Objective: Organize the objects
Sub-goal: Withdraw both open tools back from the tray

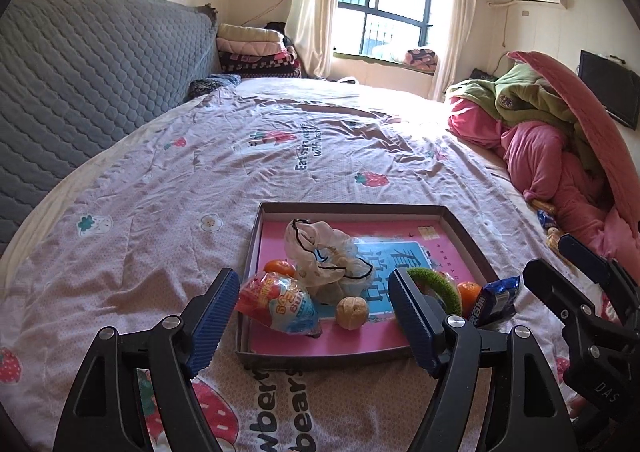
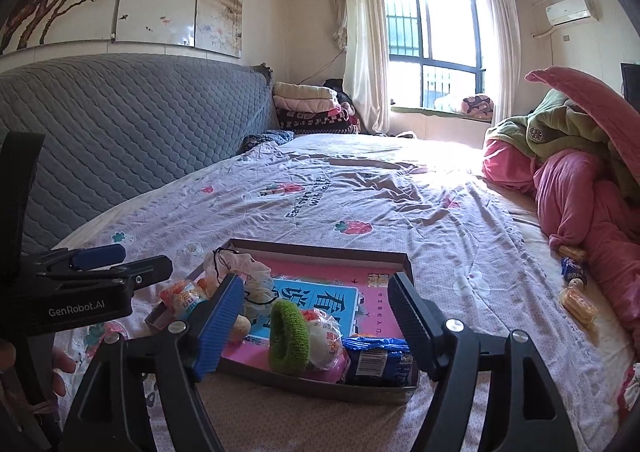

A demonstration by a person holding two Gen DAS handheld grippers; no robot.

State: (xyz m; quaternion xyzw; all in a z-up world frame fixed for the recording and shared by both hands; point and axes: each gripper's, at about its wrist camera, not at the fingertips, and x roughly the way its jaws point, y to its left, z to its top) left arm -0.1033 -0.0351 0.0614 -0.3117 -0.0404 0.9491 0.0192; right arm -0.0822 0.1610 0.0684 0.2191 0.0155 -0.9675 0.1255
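Blue foil snack packet (image 1: 496, 298) half behind a gripper finger; small yellow wrapped snacks (image 2: 578, 306) near the bed's right edge — contents unreadable.

Glossy plastic wrapper (image 2: 378, 360), fuzzy hair tie (image 2: 289, 336), cardboard tray (image 2: 320, 386).

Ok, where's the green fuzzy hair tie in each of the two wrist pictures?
Left wrist view: the green hair tie is low and right of centre, partly behind the left gripper's right-hand finger, inside the shallow box.
Right wrist view: the tie stands on edge low in the middle, between the right gripper's fingers, near the box's front wall.
Shared landmark: the blue panel with Chinese characters on the box floor.
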